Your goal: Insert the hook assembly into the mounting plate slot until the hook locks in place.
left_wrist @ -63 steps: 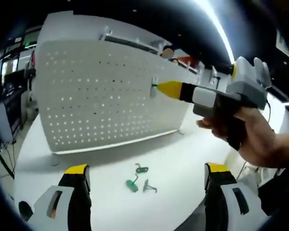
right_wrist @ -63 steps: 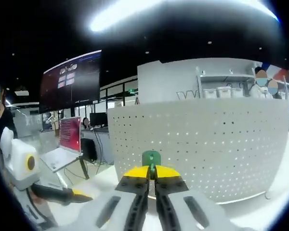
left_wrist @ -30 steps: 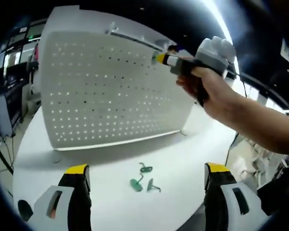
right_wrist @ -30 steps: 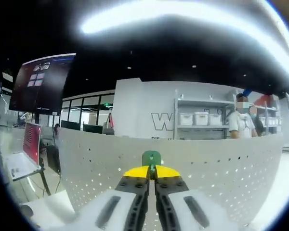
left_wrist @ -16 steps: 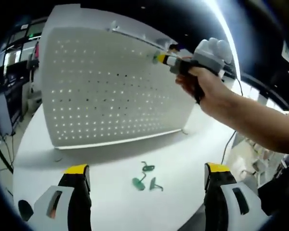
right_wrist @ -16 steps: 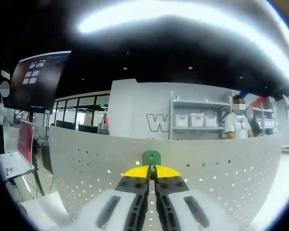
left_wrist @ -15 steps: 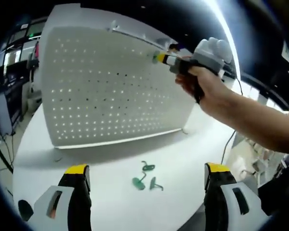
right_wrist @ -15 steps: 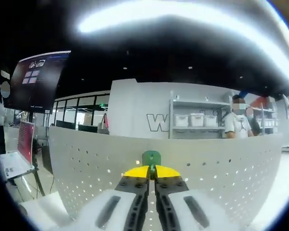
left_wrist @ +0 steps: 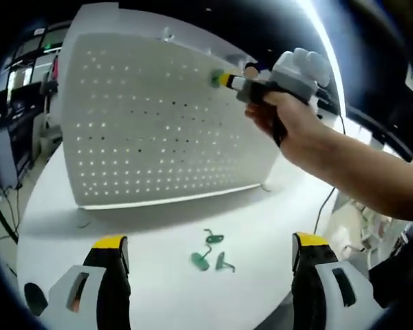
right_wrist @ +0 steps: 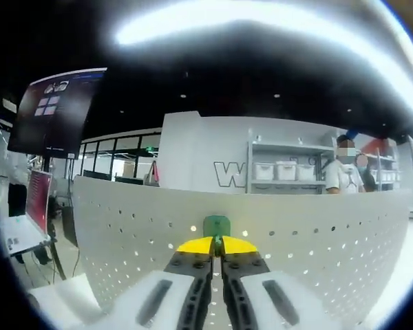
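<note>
Right claw (right_wrist: 217, 253) clamped tight on a small green hook (right_wrist: 216, 225), tab pinched between the yellow tips, held up against the upper rows of the white perforated mounting plate (left_wrist: 151, 124); seen from the left gripper view as a green speck at the claw tip (left_wrist: 217, 79) near the plate's top edge. Likely light, stiff plastic: little force needed, but prone to twisting in the pinch, so best held low on the tab, prongs left free to enter the holes. Left claw (left_wrist: 206, 251) spread wide, empty, low over the white surface (left_wrist: 275, 213). Spare green hooks (left_wrist: 210, 251) lying loose on that surface.
</note>
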`<state>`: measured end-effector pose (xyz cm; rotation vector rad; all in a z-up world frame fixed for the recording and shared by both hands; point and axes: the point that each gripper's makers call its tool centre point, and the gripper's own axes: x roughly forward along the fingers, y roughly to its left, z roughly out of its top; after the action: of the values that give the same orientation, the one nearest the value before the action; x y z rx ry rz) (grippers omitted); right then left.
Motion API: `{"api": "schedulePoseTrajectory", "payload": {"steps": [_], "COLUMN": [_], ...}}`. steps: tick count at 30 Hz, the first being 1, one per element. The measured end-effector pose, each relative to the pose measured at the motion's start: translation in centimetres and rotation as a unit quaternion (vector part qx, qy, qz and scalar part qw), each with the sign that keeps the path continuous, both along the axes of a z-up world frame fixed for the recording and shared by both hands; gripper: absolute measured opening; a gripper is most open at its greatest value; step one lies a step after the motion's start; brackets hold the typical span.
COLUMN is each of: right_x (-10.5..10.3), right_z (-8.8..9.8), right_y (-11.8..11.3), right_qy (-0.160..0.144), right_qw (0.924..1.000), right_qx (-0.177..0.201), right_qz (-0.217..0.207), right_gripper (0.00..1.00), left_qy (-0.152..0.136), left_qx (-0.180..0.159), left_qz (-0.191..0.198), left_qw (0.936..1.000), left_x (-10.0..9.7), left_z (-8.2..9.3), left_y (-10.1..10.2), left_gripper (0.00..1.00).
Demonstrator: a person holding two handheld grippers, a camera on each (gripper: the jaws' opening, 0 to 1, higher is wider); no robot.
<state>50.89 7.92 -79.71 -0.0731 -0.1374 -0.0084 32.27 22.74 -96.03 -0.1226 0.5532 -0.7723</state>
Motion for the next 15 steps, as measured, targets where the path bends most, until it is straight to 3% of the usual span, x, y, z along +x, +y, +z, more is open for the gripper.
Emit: {"api": "schedulePoseTrajectory", "payload": {"steps": [15], "right_x": [0.31], "right_z": [-0.66], "right_y": [-0.49], "right_qy": [0.004], "right_qw": [0.9999], "right_qx": [0.003], "right_qz": [-0.015], "right_gripper": [0.0], "left_qy": [0.004], "left_qx": [0.002], "left_qz": [0.002], "left_qw": [1.0], "left_x": [0.31], "left_z": [-0.16], "left_y": [0.49], "left_gripper": [1.0]}}
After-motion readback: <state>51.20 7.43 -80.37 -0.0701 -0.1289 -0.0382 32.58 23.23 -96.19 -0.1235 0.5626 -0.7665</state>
